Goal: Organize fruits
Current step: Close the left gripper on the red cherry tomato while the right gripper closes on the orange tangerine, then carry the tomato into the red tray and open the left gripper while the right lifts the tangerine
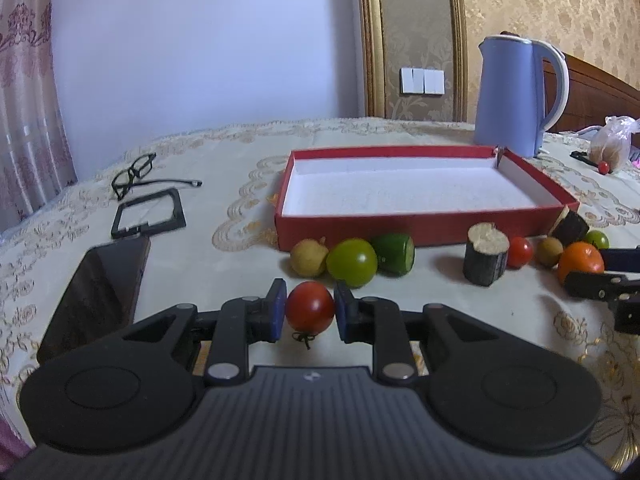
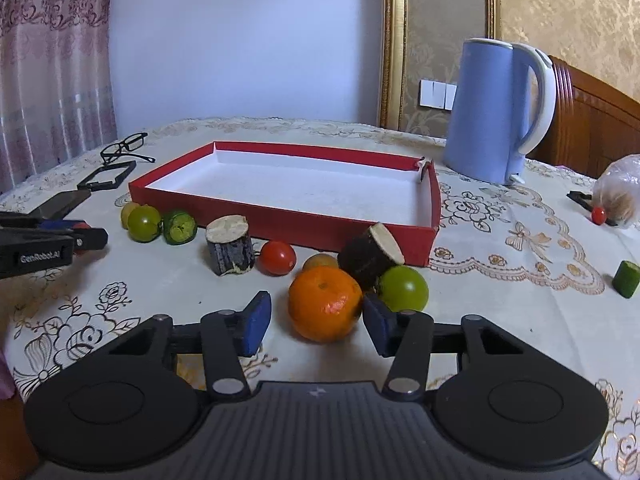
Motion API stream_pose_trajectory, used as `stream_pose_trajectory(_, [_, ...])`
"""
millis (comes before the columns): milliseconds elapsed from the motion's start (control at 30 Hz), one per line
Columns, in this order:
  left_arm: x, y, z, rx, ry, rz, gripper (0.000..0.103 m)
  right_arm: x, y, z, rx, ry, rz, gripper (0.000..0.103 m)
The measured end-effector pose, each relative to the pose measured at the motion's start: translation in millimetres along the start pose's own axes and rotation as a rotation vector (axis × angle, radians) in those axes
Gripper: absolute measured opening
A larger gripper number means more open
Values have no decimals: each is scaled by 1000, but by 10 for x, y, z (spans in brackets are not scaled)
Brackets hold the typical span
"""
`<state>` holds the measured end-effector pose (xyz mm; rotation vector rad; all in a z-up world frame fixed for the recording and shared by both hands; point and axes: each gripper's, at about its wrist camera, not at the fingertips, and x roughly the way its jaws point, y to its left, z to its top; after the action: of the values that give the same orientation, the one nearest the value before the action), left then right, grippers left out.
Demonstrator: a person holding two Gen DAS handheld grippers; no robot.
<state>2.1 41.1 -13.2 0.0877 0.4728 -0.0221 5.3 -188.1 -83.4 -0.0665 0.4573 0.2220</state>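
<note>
Red cherry tomato [image 1: 310, 307]: lower centre of the left wrist view, on the embroidered tablecloth [image 1: 224, 184], roundish with no clear long axis, its dried stem turned down toward the camera. Left gripper [image 1: 310, 312]: blue pads [image 1: 277, 312] narrowly apart and pressed on both flanks of that tomato, clamped on it. Orange [image 2: 325, 304]: centre of the right wrist view, round, its stem dimple facing up and slightly to the rear. Right gripper [image 2: 316, 324]: jaws wide apart; the right-hand pad touches or nearly touches the orange, the left-hand pad stands clear of it, nothing gripped. Red shallow box [image 2: 280, 216]: white inside, holding no fruit, long axis running left to right across mid-frame. Along its near wall, a row: yellowish fruit [image 1: 307, 258], green tomato [image 1: 352, 263], cut lime [image 1: 394, 254] lying on its side with the cut face to the right, upright dark log stub [image 1: 486, 258], second red tomato [image 2: 277, 257], tilted log stub [image 2: 372, 258] leaning on the box. Blue kettle [image 2: 496, 112]: upper right, behind the box.
</note>
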Motion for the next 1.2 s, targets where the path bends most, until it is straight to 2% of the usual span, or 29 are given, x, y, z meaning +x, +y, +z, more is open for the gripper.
stream_pose_trajectory(67, [21, -10, 75, 2, -4, -11, 23, 18, 0, 3, -9, 3, -11, 43])
stream_pose_trajectory(233, [204, -79, 477, 18, -24, -33, 23, 47, -25, 2, -15, 15, -10, 42])
stream_pose_trajectory(333, [458, -174, 808, 37, -31, -40, 23, 42, -34, -6, -8, 8, -10, 42])
stream_pose_trajectory(433, [872, -282, 1079, 68, 4, -48, 23, 36, -55, -10, 11, 3, -3, 42])
stream_pose_trajectory(500, [1164, -335, 1167, 75, 58, -36, 31, 35, -63, -12, 14, 1, 0, 42])
stream_pose_trajectory(533, [1285, -338, 1187, 68, 90, -36, 39, 31, -66, -13, 17, 0, 2, 42])
stream_pose_trajectory(600, [1413, -276, 1203, 13, 131, -51, 43, 22, -79, -15, 22, -1, 8, 42])
stream_pose_trajectory(700, [1309, -110, 1164, -80, 106, -82, 60, 2, -109, -26, 37, -7, 16, 42])
stream_pose_trajectory(733, [1217, -69, 1134, -95, 84, -64, 65, -7, -119, -30, 41, -10, 17, 42])
stream_pose_trajectory(800, [1028, -30, 1062, -98, 42, -14, 67, -34, -132, -38, 48, -19, 16, 42])
stream_pose_trajectory(900, [711, -12, 906, -105, -22, 42, 76, -90, -111, -38, 52, -39, 25, 42])
stream_pose_trajectory(967, [509, -38, 787, -116, -74, 71, 92, -130, -77, -22, 49, -54, 31, 42])
stream_pose_trajectory(1033, [345, -68, 648, -124, -124, 119, 100, -175, -37, 8, 39, -77, 34, 42])
stream_pose_trajectory(1133, [235, -85, 491, -128, -159, 166, 103, -212, 3, 71, 27, -106, 34, 42])
stream_pose_trajectory(1200, [227, -50, 427, -152, -151, 152, 103, -209, 26, 127, 20, -117, 29, 42])
